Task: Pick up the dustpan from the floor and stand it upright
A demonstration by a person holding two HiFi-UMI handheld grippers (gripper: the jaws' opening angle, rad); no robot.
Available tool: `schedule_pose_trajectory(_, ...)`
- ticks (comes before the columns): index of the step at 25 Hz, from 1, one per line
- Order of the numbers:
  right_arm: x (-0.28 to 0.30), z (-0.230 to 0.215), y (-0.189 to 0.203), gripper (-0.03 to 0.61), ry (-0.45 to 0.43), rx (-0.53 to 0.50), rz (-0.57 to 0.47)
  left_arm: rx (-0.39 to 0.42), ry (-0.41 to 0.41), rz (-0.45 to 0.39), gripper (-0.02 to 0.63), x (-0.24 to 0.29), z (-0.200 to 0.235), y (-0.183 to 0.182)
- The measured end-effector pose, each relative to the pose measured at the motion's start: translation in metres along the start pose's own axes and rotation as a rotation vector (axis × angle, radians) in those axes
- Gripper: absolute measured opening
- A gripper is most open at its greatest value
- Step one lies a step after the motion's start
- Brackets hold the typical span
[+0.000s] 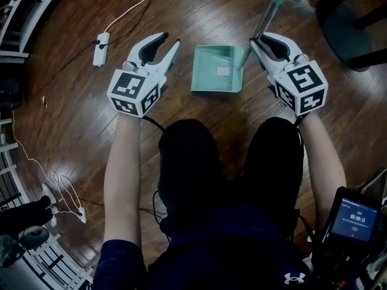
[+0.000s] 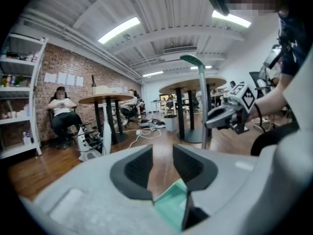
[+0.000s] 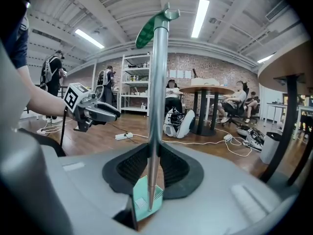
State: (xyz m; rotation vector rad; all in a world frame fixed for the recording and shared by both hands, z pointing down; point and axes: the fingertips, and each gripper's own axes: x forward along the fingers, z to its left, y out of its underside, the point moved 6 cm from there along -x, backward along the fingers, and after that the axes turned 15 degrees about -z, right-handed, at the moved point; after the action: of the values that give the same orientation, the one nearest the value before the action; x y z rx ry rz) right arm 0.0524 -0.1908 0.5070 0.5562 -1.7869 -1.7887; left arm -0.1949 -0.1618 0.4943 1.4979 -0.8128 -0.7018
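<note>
Right gripper (image 3: 150, 153) clamped on handle (image 3: 155, 82), dustpan (image 1: 213, 71) resting on floor (image 1: 72, 132)

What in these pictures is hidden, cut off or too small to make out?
- Dustpan: the left gripper view shows only a green corner; the left tongs' own body covers the rest.
- Dustpan's underside: faces the floor in every view.
- Screen at the person's right: head view, most print too small to read.
- Power strip's cable: leaves the head view at its top edge.
</note>
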Motion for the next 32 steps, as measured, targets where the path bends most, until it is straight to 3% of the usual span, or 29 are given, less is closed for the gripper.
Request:
schedule_pose_trajectory(6, 0.001, -0.002, 0.001, 0.084, 0.01, 0.003, 0.009, 0.063, 0.191, -0.012, 0.13, 0.03, -0.054, -0.01)
schedule_pose_trajectory(11, 0.001, -0.011, 0.003, 0.086, 0.028, 0.014, 0.01, 0.091, 0.269, -0.026, 0.132, 0.05, -0.073, -0.012)
schedule_pose_trajectory(15, 0.003, -0.009, -0.001, 0.086, 0.031, 0.017, -0.006, 0.008, 0.284, -0.042, 0.133, 0.061, -0.083, -0.024)
schedule_pose_trajectory(24, 0.001, -0.007, -0.002, 0.086, 0.021, 0.032, -0.026, -0.002, 0.329, -0.006, 0.133, 0.068, -0.098, -0.013)
schedule_pose_trajectory(31, -0.016, -0.011, -0.005, 0.087, 0.035, 0.049, -0.008, -0.086, 0.254, 0.071, 0.133, 0.051, -0.087, -0.033)
schedule_pose_trajectory(32, -0.02, -0.01, -0.007, 0.117, 0.039, 0.037, 0.002, -0.091, 0.24, 0.085, 0.132, 0.046, -0.087, -0.037)
